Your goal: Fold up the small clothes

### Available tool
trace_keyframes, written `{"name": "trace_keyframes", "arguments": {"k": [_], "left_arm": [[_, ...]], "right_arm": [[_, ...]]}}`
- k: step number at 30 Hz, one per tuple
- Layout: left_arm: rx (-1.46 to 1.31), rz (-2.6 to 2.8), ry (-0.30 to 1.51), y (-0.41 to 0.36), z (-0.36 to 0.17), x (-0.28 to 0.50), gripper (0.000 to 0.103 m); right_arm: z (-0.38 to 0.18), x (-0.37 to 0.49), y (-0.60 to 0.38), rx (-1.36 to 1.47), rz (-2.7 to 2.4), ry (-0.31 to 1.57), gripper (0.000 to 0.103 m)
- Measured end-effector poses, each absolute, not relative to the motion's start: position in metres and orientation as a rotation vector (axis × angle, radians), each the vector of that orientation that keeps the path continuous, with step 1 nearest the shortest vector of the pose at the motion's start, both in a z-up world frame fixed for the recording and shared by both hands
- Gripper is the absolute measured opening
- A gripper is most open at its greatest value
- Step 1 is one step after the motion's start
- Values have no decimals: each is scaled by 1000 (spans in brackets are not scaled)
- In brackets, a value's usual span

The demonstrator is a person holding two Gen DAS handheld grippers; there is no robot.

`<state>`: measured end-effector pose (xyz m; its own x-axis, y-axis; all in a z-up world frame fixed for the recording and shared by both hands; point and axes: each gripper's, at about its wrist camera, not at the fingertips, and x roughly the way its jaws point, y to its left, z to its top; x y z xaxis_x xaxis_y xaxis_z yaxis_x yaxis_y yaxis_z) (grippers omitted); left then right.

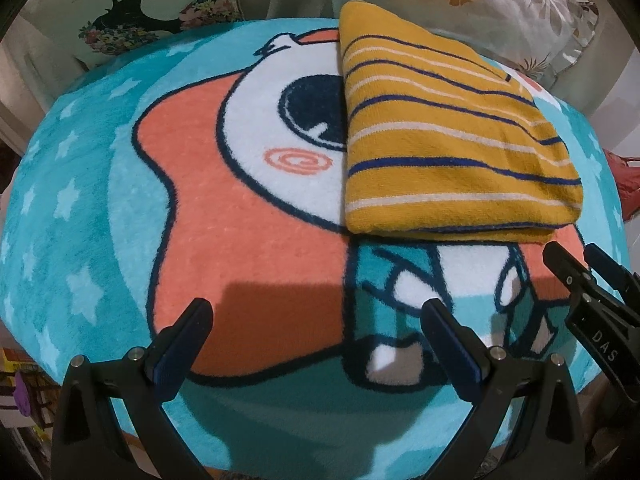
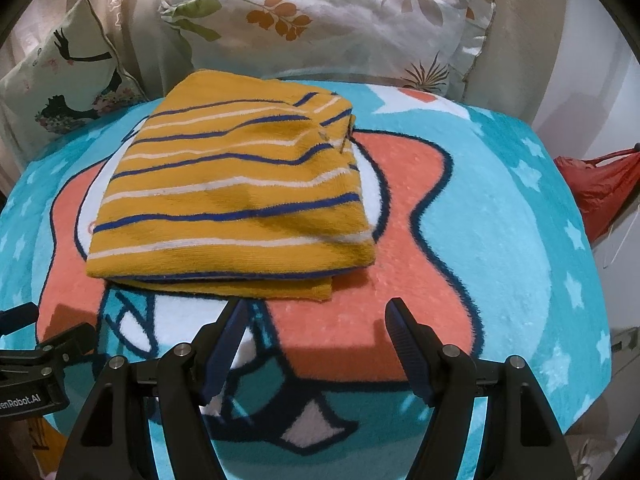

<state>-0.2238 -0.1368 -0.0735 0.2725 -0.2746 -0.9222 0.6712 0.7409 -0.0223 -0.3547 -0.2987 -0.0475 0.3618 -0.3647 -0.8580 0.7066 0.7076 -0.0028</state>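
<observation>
Striped mustard garment (image 2: 232,196) lies folded on the turquoise cartoon blanket (image 2: 500,240), just beyond both grippers. Left gripper (image 1: 318,312) and right gripper (image 2: 316,312) hang with jaws spread, holding nothing. Floral pillows (image 2: 332,20) sit behind.
</observation>
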Motion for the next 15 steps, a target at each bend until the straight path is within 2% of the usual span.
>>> {"name": "trace_keyframes", "arguments": {"k": [15], "left_arm": [[398, -639, 1141, -134, -76, -230, 103]], "right_arm": [[-49, -361, -298, 394, -704, 975, 77]]}}
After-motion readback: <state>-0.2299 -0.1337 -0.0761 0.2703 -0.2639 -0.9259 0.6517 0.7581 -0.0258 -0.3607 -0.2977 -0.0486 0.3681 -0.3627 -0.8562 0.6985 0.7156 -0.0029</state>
